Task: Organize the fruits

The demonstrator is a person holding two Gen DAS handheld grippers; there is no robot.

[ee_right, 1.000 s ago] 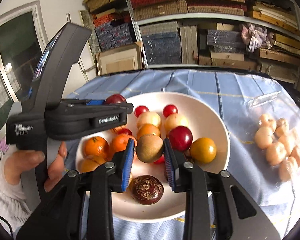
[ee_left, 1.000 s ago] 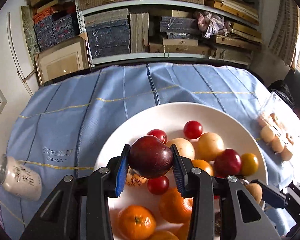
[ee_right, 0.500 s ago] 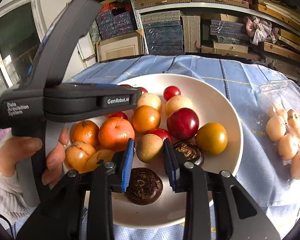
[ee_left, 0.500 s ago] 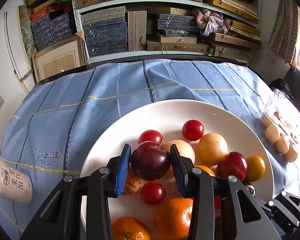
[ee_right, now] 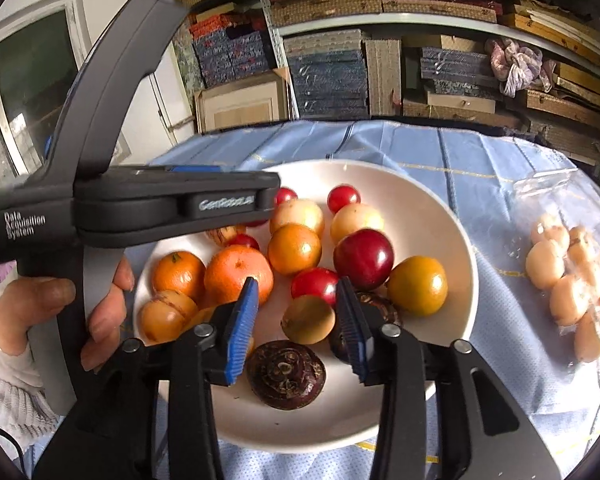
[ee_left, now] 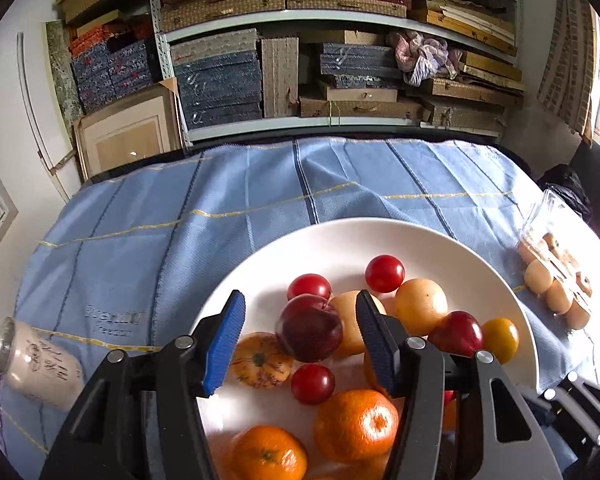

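Left gripper (ee_left: 300,336) fingers spread wide, ribbed blue pads clear of glossy dark-red plum (ee_left: 309,328) resting between them on round white plate (ee_left: 340,236). Right gripper (ee_right: 296,322) fingers also spread, matte brown-green round fruit (ee_right: 308,319) lying between pads, touching neither. Wrinkled dark-brown chestnut-like fruit (ee_right: 286,374) just below it. Dimpled mandarins (ee_left: 356,426), smooth cherry tomatoes (ee_left: 385,273) crowd plate. Blue woven cloth (ee_left: 180,216) covers worktop; clear plastic pack (ee_right: 568,276) of pale round fruits lies right of plate; can (ee_left: 40,364) lies on its side at left.

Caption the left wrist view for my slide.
Open left gripper straddling a dark red plum on a white fruit plate.
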